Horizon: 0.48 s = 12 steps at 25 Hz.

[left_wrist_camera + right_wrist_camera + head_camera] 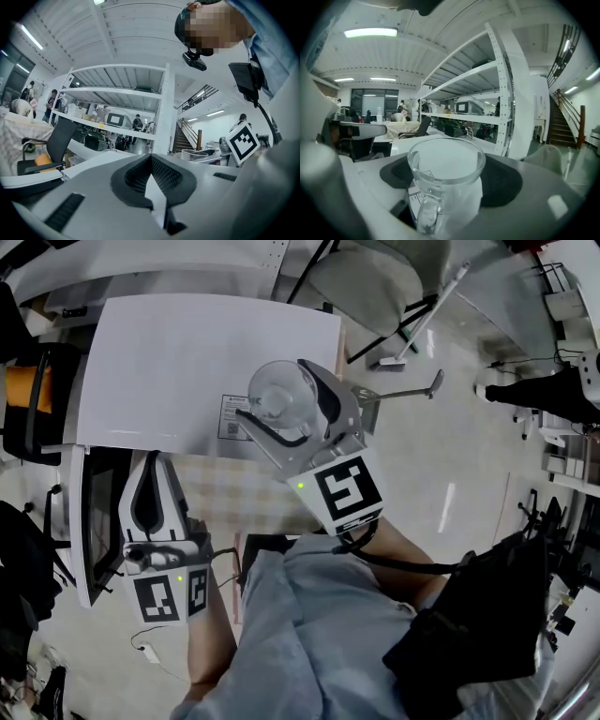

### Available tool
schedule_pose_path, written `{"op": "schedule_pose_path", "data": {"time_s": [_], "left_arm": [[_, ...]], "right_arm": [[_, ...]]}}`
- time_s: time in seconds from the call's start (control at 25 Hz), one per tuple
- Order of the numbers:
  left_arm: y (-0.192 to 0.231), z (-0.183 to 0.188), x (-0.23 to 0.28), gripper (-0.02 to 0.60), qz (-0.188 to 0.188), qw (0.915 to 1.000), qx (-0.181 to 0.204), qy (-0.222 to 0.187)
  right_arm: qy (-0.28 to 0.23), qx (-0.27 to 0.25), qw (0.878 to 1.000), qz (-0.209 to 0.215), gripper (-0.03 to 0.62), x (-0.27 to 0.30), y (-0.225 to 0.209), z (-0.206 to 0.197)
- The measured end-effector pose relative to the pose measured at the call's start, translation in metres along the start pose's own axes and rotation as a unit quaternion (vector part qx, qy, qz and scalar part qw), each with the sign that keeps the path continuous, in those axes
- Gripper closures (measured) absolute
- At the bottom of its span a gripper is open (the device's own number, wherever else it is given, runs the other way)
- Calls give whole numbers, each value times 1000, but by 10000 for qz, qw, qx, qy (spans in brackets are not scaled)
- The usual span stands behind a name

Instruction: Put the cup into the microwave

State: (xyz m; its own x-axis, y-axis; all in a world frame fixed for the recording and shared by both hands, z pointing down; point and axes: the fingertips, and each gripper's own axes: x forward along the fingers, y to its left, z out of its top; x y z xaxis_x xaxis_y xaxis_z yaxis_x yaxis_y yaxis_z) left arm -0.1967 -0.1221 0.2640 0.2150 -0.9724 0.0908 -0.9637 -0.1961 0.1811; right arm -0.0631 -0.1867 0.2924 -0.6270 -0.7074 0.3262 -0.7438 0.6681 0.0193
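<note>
While the left gripper (150,460) hangs clenched and empty at the left, the right gripper (286,399) grasps the clear cup (446,178) upright above the top front edge of the white microwave (178,362)

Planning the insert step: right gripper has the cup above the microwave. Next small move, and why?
Probably lower the right gripper and draw it back, so the cup comes level with the opening. The cup, clamped in its jaws, hangs over the front edge of the microwave, too high to enter. The door looks swung open at the left, beside the shut left gripper.
</note>
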Motion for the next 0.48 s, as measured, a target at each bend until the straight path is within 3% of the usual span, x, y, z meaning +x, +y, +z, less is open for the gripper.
{"op": "schedule_pose_path", "data": {"time_s": [0.16, 0.48], "left_arm": [[0, 1, 0, 577, 75, 10000, 2, -17], [4, 2, -10, 577, 213, 9998, 28, -9]], "right_arm": [[109, -140, 9988, 461, 196, 1, 4, -6], [305, -316, 9987, 271, 193, 10, 4, -18]]}}
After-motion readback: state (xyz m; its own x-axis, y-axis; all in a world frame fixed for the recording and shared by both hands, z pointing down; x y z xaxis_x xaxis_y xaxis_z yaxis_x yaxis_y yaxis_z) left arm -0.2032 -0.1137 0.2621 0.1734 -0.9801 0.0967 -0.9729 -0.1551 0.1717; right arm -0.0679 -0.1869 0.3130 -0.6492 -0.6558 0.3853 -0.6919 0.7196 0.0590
